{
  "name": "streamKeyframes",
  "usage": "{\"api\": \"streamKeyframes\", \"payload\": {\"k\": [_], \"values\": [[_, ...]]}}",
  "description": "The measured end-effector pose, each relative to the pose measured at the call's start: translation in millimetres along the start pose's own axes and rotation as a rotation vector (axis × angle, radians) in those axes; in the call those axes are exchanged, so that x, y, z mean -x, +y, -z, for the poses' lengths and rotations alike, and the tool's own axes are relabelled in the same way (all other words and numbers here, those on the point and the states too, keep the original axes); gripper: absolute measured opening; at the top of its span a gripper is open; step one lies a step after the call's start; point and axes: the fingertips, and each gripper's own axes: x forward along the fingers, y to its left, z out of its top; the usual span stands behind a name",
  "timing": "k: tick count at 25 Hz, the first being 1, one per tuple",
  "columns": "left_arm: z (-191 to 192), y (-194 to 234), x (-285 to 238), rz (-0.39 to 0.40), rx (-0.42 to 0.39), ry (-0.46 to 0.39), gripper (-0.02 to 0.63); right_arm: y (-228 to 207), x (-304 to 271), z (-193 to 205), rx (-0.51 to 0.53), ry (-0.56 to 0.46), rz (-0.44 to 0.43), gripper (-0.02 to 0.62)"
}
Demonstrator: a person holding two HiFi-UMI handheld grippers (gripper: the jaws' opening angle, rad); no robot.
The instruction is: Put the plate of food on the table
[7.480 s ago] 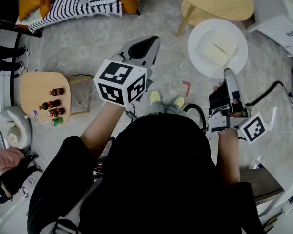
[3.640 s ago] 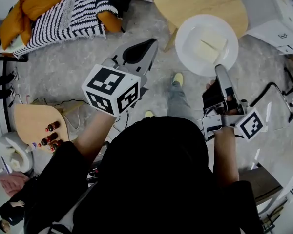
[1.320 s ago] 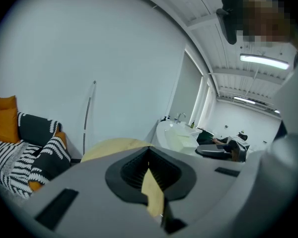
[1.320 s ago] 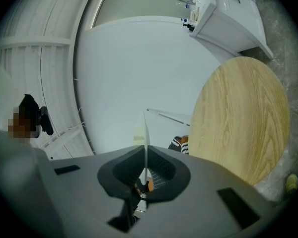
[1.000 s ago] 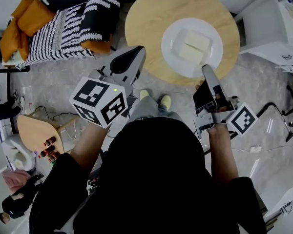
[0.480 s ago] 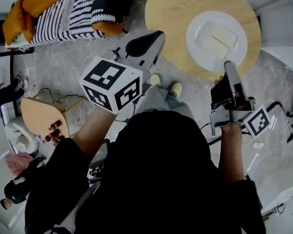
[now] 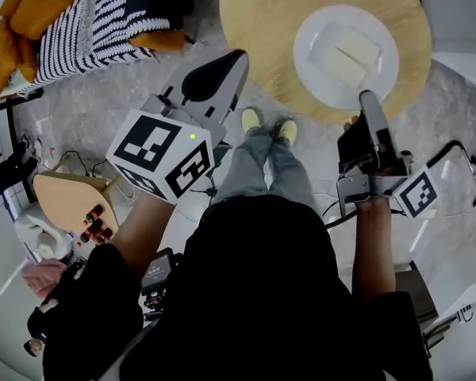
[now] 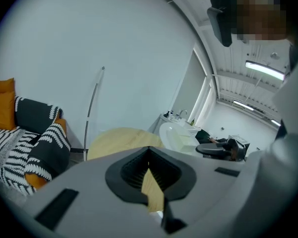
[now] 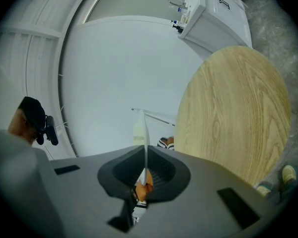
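A white plate (image 7: 309, 62) with pale slabs of food (image 7: 349, 52) is over the round wooden table (image 7: 254, 22); I cannot tell whether it touches the top. My right gripper (image 7: 366, 98) is shut on the plate's near rim. In the right gripper view the plate (image 9: 145, 133) shows edge-on as a thin white line between the jaws of the right gripper (image 9: 144, 175), with the table (image 9: 233, 113) beside it. My left gripper (image 7: 234, 58) is shut and holds nothing, near the table's left edge. The left gripper view looks past the left gripper (image 8: 149, 170) to the table (image 8: 119, 140) and plate (image 8: 176, 138).
A seat with a striped blanket and orange cushions (image 7: 87, 14) stands at the upper left. A small wooden side table with bottles (image 7: 71, 205) is at the left. A white cabinet (image 7: 460, 14) borders the table's right side. The person's feet (image 7: 266, 121) are at the table's near edge.
The person has walked up to the round table, and the plate has gone from over the floor to over the tabletop. Both grippers have sunk a little in the last second.
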Motion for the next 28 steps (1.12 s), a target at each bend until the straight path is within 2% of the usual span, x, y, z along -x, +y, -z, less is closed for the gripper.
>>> {"api": "streamKeyframes", "payload": {"k": [4, 7, 12, 21, 28], "values": [[22.4, 35.9, -14.9, -0.003, 0.032, 0.034, 0.005, -28.2, -25.3, 1.8, 0.001, -0.015, 0.037, 0.018], [33.1, 29.8, -17.9, 0.003, 0.048, 0.050, 0.005, -35.8, -15.8, -0.1, -0.004, -0.028, 0.055, 0.018], [63.2, 45.7, -48.7, 0.018, 0.060, 0.088, 0.005, -80.4, -26.3, 4.9, -0.026, -0.030, 0.097, 0.018], [86.8, 35.5, -60.6, 0.019, 0.057, 0.144, 0.005, -121.2, -14.1, 9.2, -0.081, -0.041, 0.147, 0.018], [113.2, 47.5, -63.4, 0.004, 0.084, 0.178, 0.005, -147.5, -18.8, 28.1, -0.118, -0.036, 0.166, 0.018]]}}
